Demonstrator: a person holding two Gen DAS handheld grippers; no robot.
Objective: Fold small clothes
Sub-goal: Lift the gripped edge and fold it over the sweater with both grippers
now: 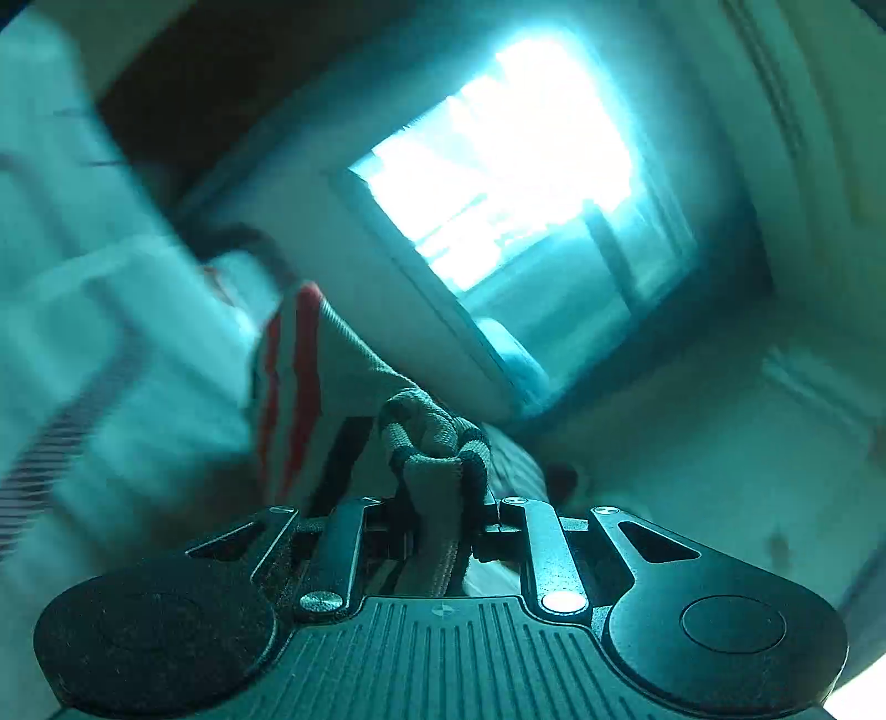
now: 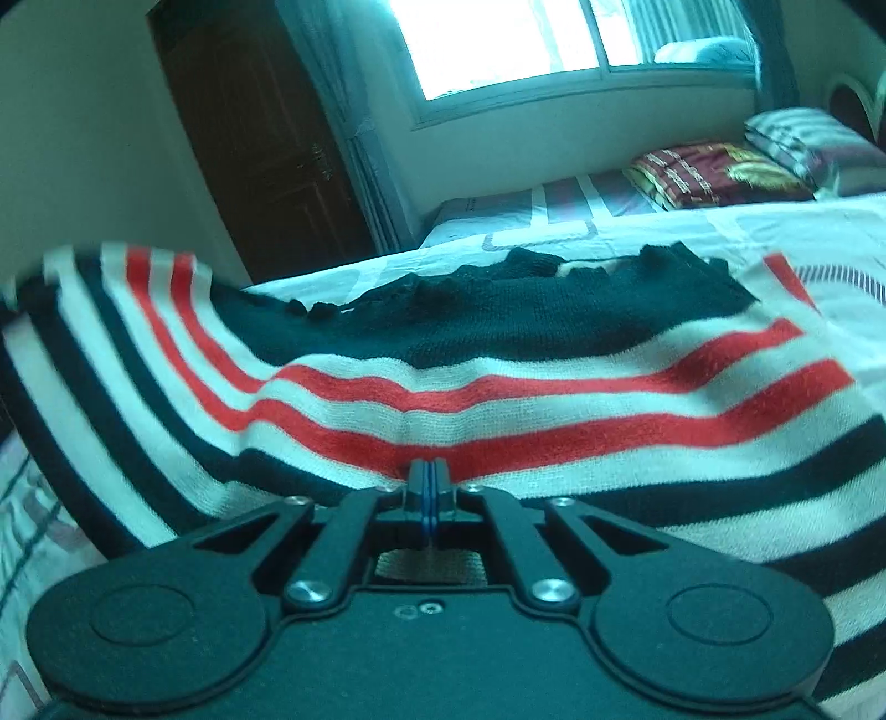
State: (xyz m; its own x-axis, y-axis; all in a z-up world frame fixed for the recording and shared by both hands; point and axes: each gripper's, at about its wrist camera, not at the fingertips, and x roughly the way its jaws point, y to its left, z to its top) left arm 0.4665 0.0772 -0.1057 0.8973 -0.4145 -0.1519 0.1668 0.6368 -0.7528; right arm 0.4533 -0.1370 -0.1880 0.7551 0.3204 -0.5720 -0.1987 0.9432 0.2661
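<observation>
A small knit garment (image 2: 498, 387) with red, white and dark stripes and a dark frilled top lies spread over the bed (image 2: 830, 232). My right gripper (image 2: 426, 471) is shut on the striped garment at its near edge. In the left wrist view my left gripper (image 1: 437, 498) is shut on a bunched fold of the same striped garment (image 1: 426, 432), lifted and tilted, with the cloth trailing away to the left. That view is blurred.
A brown door (image 2: 249, 138) stands at the left, a bright window (image 2: 498, 44) behind the bed. A patterned folded blanket (image 2: 714, 171) and a pillow (image 2: 803, 138) lie at the bed's far right. The window (image 1: 509, 160) shows tilted in the left wrist view.
</observation>
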